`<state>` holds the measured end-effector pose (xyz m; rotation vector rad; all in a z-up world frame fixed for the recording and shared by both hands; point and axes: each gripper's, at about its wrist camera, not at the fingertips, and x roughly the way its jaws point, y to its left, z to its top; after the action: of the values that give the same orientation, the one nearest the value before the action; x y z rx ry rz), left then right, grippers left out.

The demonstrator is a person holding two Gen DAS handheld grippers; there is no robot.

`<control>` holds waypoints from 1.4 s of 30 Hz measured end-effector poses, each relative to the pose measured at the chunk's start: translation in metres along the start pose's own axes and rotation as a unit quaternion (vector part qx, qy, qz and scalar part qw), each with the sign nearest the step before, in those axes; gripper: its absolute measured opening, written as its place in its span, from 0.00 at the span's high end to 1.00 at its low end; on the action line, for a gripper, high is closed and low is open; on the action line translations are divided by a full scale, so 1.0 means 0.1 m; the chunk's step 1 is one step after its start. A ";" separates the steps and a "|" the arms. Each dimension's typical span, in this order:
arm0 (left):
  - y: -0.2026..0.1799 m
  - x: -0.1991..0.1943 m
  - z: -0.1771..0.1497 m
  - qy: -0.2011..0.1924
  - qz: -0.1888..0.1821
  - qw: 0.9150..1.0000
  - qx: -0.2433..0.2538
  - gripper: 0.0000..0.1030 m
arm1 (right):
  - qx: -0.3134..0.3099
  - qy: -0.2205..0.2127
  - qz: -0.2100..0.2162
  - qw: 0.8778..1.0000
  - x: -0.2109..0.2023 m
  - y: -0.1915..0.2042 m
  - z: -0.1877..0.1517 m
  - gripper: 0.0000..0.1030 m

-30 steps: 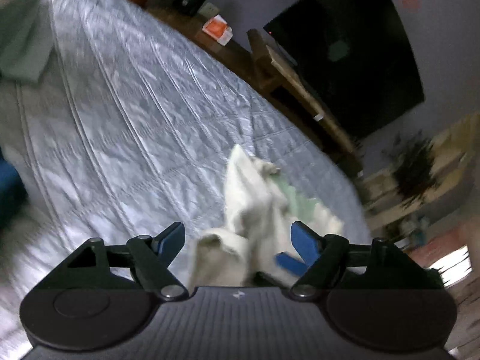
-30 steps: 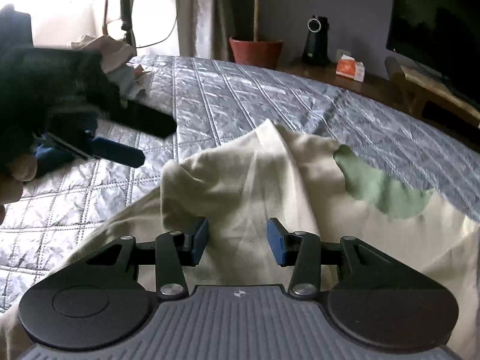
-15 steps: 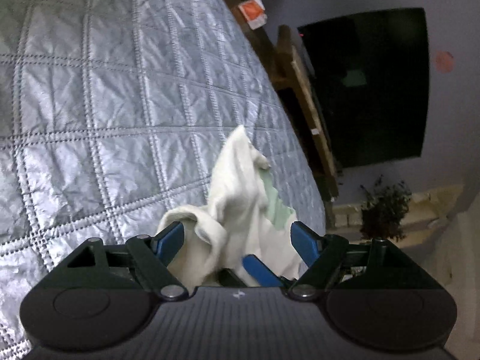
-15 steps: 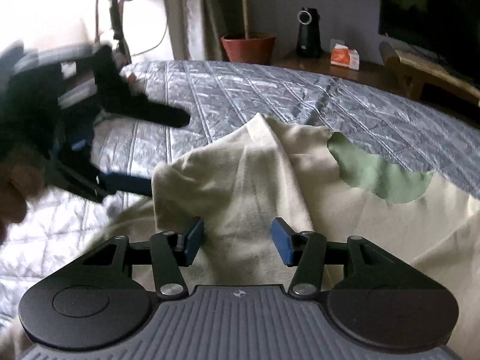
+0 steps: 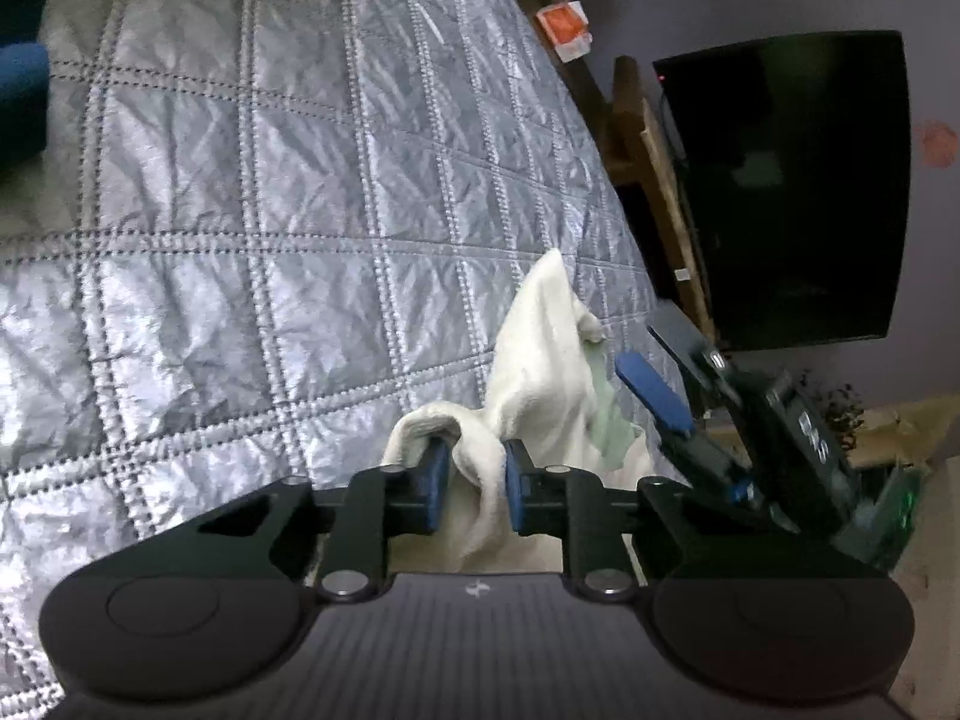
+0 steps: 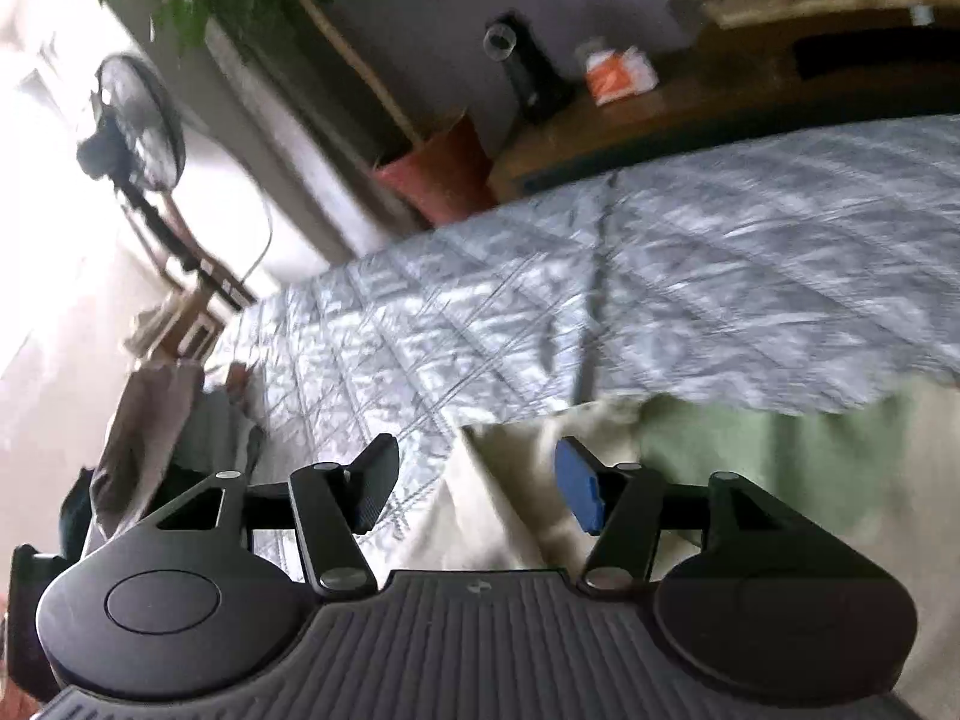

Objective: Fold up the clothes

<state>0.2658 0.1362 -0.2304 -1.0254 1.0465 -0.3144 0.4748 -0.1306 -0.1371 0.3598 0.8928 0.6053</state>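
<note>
A cream garment (image 5: pixel 540 348) with a pale green patch (image 5: pixel 609 414) lies bunched on the grey quilted bedspread (image 5: pixel 240 210). My left gripper (image 5: pixel 477 474) is closing, and its blue pads press on a raised fold of the cream cloth. Just right of that fold, the right gripper's fingers (image 5: pixel 651 387) hover beside the garment. In the right wrist view, my right gripper (image 6: pixel 477 462) is tilted and its jaws are opening. The cream garment (image 6: pixel 498 504) lies under and between them, but the pads do not press on it. The green patch (image 6: pixel 750 456) is to its right.
A dark TV (image 5: pixel 780 180) and a wooden bench (image 5: pixel 648 180) stand past the bed's far edge, with an orange box (image 5: pixel 564 30) on a shelf. A fan (image 6: pixel 138 132), a terracotta pot (image 6: pixel 438 168) and a clothes pile (image 6: pixel 162 420) are on the left.
My left gripper sank a little and its jaws closed onto a fold of the cream cloth. The right gripper rolled, swung sideways to the garment's right part, and widened its jaws.
</note>
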 end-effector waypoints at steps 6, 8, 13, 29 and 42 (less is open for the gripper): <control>-0.01 -0.03 -0.02 -0.003 0.005 1.000 -0.003 0.91 | -0.026 0.051 -0.023 0.998 0.36 0.06 0.04 0.51; 0.01 -0.04 -0.04 -0.003 0.006 1.000 -0.006 0.92 | -0.040 0.061 -0.030 0.997 0.39 0.09 0.00 0.88; 0.05 -0.10 -0.11 -0.020 0.019 1.000 -0.014 0.97 | -0.053 0.049 -0.049 0.996 0.42 0.08 0.03 0.99; 0.11 -0.11 -0.16 -0.025 0.007 1.000 -0.016 0.87 | 0.011 0.107 0.017 0.994 0.51 -0.04 0.13 0.76; 0.27 -0.11 -0.15 -0.030 -0.027 0.994 -0.100 0.92 | 0.010 0.066 0.023 0.998 0.33 -0.07 0.13 0.99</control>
<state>0.2410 0.1495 -0.2481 -1.2367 1.0110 -0.2228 0.5032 -0.1160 -0.1532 0.3621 1.0192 0.6692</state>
